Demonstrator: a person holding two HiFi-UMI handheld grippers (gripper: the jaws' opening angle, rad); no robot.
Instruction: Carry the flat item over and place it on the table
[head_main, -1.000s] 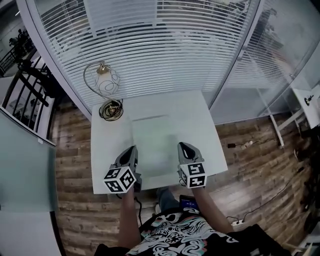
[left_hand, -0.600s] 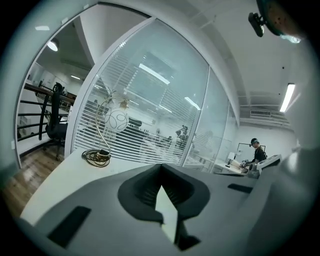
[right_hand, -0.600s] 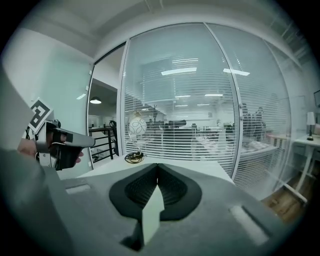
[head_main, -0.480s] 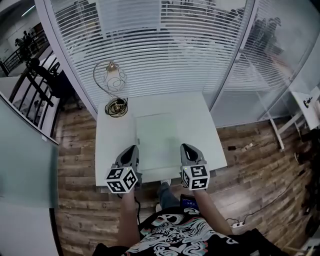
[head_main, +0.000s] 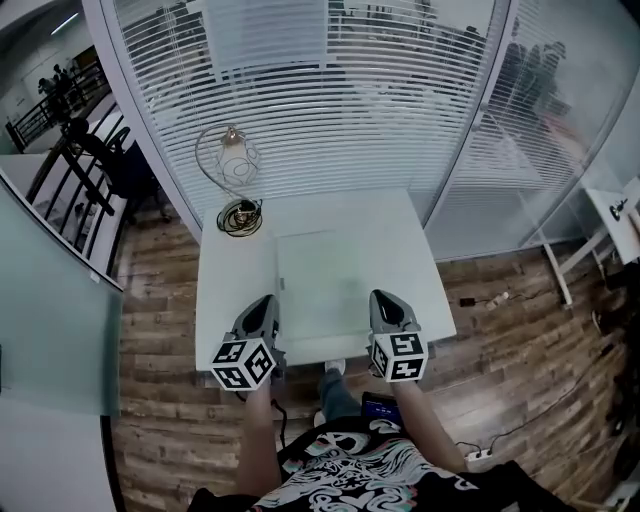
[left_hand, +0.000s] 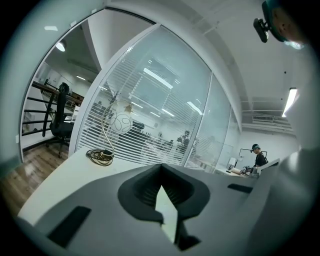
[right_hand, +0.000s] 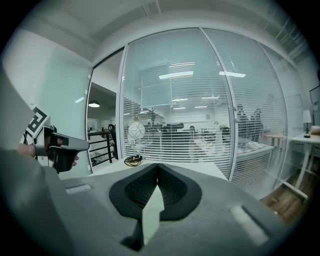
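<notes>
A pale, thin flat sheet (head_main: 322, 280) lies on the white table (head_main: 225, 300), in the middle toward the near edge. My left gripper (head_main: 267, 300) hovers at the sheet's left edge and my right gripper (head_main: 383, 297) at its right edge, both near the table's front. In the left gripper view the left gripper (left_hand: 161, 172) has its jaws together with nothing clamped. The right gripper (right_hand: 158, 172) looks the same in the right gripper view. A pale strip of surface shows through the gap under each pair of pads.
A wire lamp with a round globe (head_main: 232, 165) and coiled base stands at the table's far left corner. A glass wall with blinds (head_main: 330, 110) runs behind the table. Wooden floor surrounds it, with a dark chair (head_main: 110, 160) at left and a power strip (head_main: 480, 452) at right.
The head camera has drifted, so the table sits a little lower and to the right in view. Both grippers have eased back toward the table's near edge. The sheet stays where it was.
</notes>
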